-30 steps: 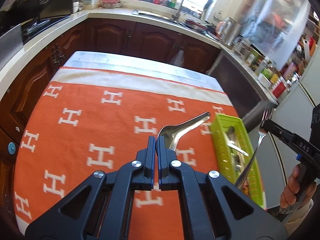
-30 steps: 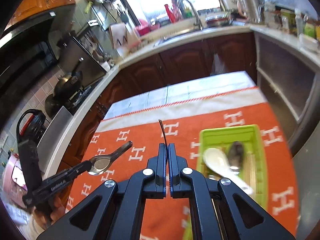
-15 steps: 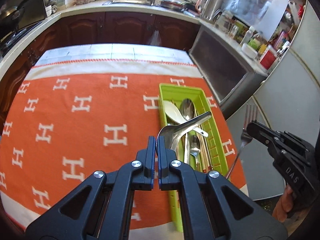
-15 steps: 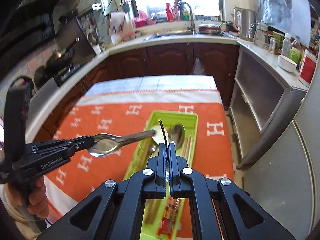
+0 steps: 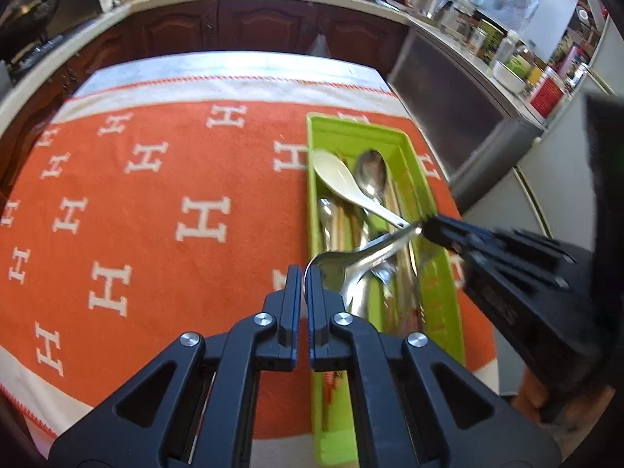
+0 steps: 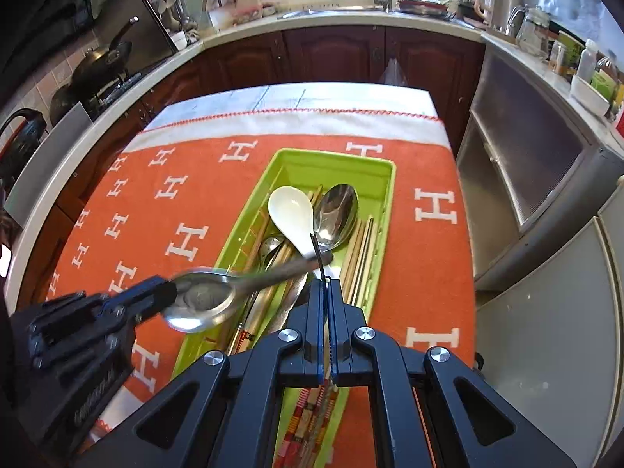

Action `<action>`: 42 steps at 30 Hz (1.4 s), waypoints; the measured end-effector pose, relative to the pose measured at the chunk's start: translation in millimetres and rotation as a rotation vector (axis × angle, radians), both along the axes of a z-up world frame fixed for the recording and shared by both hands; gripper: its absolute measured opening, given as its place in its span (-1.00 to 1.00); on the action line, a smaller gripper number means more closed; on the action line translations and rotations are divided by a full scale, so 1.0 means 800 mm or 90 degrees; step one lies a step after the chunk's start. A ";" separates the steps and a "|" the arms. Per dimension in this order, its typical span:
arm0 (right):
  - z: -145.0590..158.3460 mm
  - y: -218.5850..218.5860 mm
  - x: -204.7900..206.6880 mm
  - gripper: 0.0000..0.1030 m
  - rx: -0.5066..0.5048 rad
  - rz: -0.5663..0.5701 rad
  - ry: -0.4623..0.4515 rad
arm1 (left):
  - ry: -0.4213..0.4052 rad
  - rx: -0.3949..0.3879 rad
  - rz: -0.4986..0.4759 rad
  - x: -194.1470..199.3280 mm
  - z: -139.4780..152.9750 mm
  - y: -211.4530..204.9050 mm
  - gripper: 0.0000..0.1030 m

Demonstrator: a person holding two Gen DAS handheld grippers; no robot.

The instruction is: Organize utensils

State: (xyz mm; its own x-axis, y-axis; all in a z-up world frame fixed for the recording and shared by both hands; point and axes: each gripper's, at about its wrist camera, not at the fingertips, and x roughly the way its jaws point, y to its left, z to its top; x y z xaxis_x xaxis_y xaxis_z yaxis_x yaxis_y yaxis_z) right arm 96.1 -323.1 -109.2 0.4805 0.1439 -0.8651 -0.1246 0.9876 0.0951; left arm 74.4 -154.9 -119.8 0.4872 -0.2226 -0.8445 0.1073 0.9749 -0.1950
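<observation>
Nearing its end, the job looks mostly done: the green tray [image 6: 384, 179] at the right side of the orange cloth [image 5: 156, 179] already holds a white spoon [image 6: 290, 214], a large steel spoon [image 6: 337, 210], a smaller spoon, chopsticks [image 6: 364, 249] and a few more handles, and no loose cutlery shows on the cloth in either view. What is left, I judge, is to lay down the two pieces in hand.

The left gripper [image 5: 304, 273] has its jaws pressed together on the bowl rim of a steel ladle-spoon [image 5: 362, 261], whose handle reaches out over the tray, above the cutlery. The right gripper [image 6: 324, 284] is also clamped tight, pinching a thin metal piece [image 6: 316, 253] seen edge-on. It is probably a fork, but from here only a dark sliver shows, and the left view blurs it. Its tip hangs over the middle of the tray, close to the ladle-spoon's handle.

The tray is hard, glossy plastic, long and narrow with upright walls and rounded corners. The steel spoons are polished and mirror the window light. The white spoon is smooth and thick, ceramic or melamine, with a deep oval bowl. The chopsticks are straight, slim rods, pale wood in tone, and some near the tray's close end carry red patterned grips. The cloth is soft woven stuff, orange with white H marks and a pale border stitched in red.
</observation>
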 end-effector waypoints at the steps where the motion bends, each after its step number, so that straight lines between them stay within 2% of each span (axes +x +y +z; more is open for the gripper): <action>1: -0.004 -0.003 0.004 -0.95 0.007 -0.004 0.006 | 0.009 -0.003 -0.011 -0.001 -0.002 -0.002 -0.99; 3: -0.009 -0.002 0.014 -0.89 0.021 -0.015 0.013 | 0.028 -0.003 -0.035 -0.007 -0.005 -0.007 -0.98; 5: -0.012 0.003 0.024 -0.72 0.035 -0.025 0.014 | 0.034 0.000 -0.056 -0.014 -0.007 -0.011 -0.96; 7: -0.011 0.005 0.027 -0.37 0.043 -0.035 0.008 | 0.040 -0.003 -0.075 -0.021 -0.005 -0.013 -0.95; 15: 0.000 0.005 0.009 -0.34 0.058 -0.044 0.000 | 0.020 -0.011 -0.113 -0.040 0.019 0.000 -0.91; 22: 0.013 0.021 -0.021 -0.35 0.065 -0.037 -0.008 | -0.034 0.021 -0.096 -0.039 0.049 0.030 -0.90; 24: 0.018 0.029 -0.029 -0.35 0.070 -0.036 -0.009 | -0.049 0.026 -0.080 -0.036 0.057 0.044 -0.76; 26: 0.023 0.033 -0.037 -0.35 0.078 -0.036 -0.011 | -0.056 0.027 -0.063 -0.033 0.062 0.058 -0.25; 28: 0.028 0.038 -0.047 -0.35 0.084 -0.041 -0.012 | -0.065 0.023 -0.043 -0.032 0.066 0.072 -0.06; 33: 0.044 0.048 -0.075 -0.35 0.104 -0.061 -0.016 | -0.070 0.017 -0.029 -0.032 0.070 0.091 -0.04; 35: 0.049 0.051 -0.085 -0.29 0.114 -0.072 -0.015 | -0.076 0.021 -0.025 -0.035 0.074 0.097 0.04; 38: 0.060 0.055 -0.103 -0.09 0.119 -0.090 -0.017 | -0.088 0.028 -0.023 -0.043 0.083 0.104 0.16; 40: 0.069 0.060 -0.116 0.21 0.126 -0.096 -0.024 | -0.102 0.036 -0.020 -0.051 0.092 0.107 0.24; 42: 0.079 0.067 -0.131 0.31 0.124 -0.100 -0.031 | -0.117 0.052 -0.019 -0.060 0.103 0.110 0.31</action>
State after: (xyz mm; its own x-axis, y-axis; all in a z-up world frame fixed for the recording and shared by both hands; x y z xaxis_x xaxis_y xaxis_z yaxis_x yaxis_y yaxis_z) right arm -8.3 -269.2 -46.0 0.5510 0.2251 -0.8036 0.0204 0.9590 0.2826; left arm 26.5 -67.2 -37.2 0.6292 -0.1736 -0.7576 0.1625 0.9826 -0.0903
